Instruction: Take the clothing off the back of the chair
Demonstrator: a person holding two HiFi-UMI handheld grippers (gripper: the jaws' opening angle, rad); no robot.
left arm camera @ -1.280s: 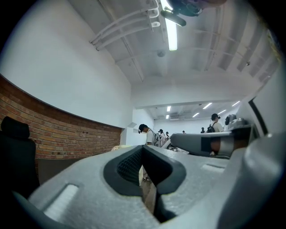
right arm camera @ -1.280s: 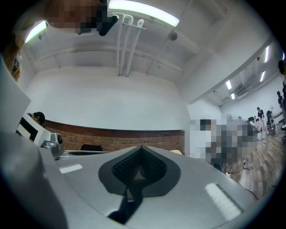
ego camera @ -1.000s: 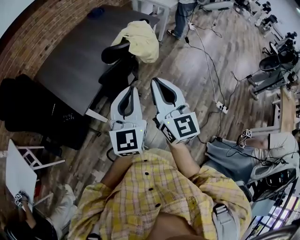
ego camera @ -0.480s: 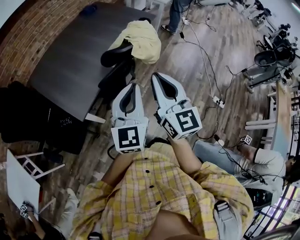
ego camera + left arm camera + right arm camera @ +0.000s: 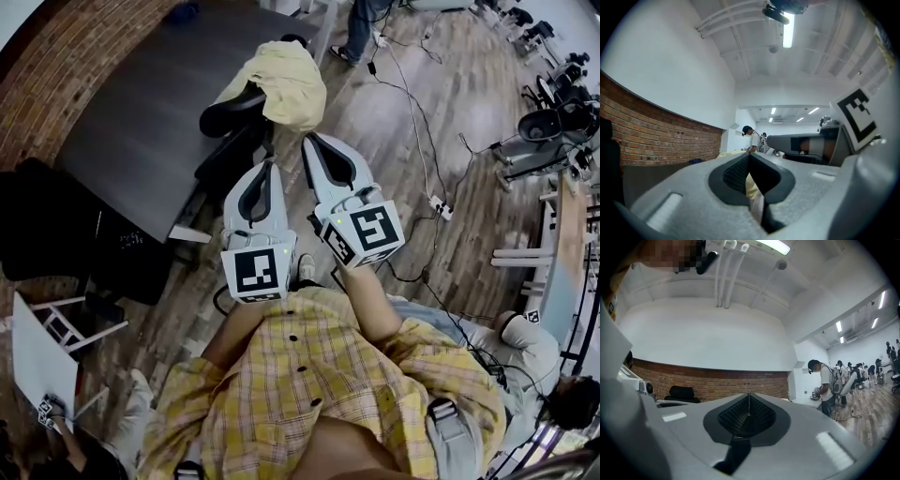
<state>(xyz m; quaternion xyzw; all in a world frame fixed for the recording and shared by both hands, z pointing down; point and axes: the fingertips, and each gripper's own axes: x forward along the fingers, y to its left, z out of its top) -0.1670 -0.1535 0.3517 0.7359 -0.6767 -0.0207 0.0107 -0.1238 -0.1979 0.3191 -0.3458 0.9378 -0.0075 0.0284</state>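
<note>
A pale yellow garment [image 5: 283, 82] hangs over the back of a black office chair [image 5: 230, 112] beside the dark table. My left gripper [image 5: 265, 169] and right gripper [image 5: 309, 141] are held side by side, pointing level at the chair, a short way off the garment and not touching it. Both are shut, with nothing between the jaws. In the left gripper view the closed left gripper [image 5: 749, 154] fills the lower frame, and a bit of the yellow garment [image 5: 751, 186] shows through the gap below the tips. The right gripper [image 5: 749, 394] is also closed; its view does not show the garment.
A dark table [image 5: 131, 112] runs along a brick wall [image 5: 56, 56]. Cables [image 5: 417, 131] and a power strip [image 5: 441, 210] lie on the wooden floor at the right. One person stands beyond the chair [image 5: 361, 23]; another sits at the lower right [image 5: 511, 342]. A white stool [image 5: 42, 342] stands at the lower left.
Both grippers have moved forward towards the chair together with the person holding them, and the floor and the seated person at the right have slid down the view. The jaws stayed shut.
</note>
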